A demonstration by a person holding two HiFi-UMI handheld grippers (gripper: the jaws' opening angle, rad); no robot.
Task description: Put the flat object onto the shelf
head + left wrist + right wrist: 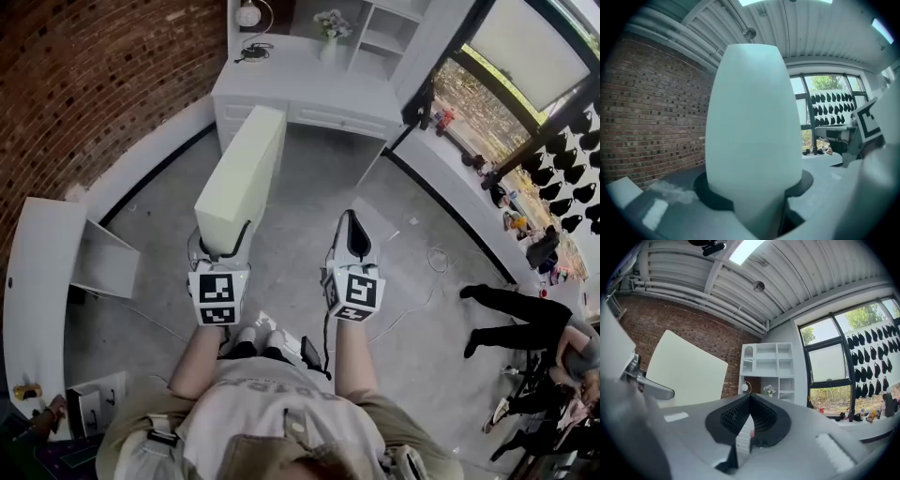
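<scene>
So the left gripper (223, 251) has its jaws clamped on the bottom edge of a big pale board (242, 178). The board sticks up and forward in front of the person, out in the middle of the floor and well short of any shelf. The right gripper (351, 221) is squeezed shut on nothing and just hangs beside it.

What worries me is that it's a long board held by one short edge only. My guess is it'll want to swing or slip in the jaws once it gets tilted flat, and the empty gripper isn't steadying it.

The white shelf unit (375, 37) sits on the far table (309, 94). A vase of flowers (330, 26) and a round lamp (248, 14) stand right by it, easy to clip with the far end of the board. A cable (427, 281) trails across the floor on the right, and another person (511, 314) is down there too. A low white cabinet (42, 272) is off to the left.
</scene>
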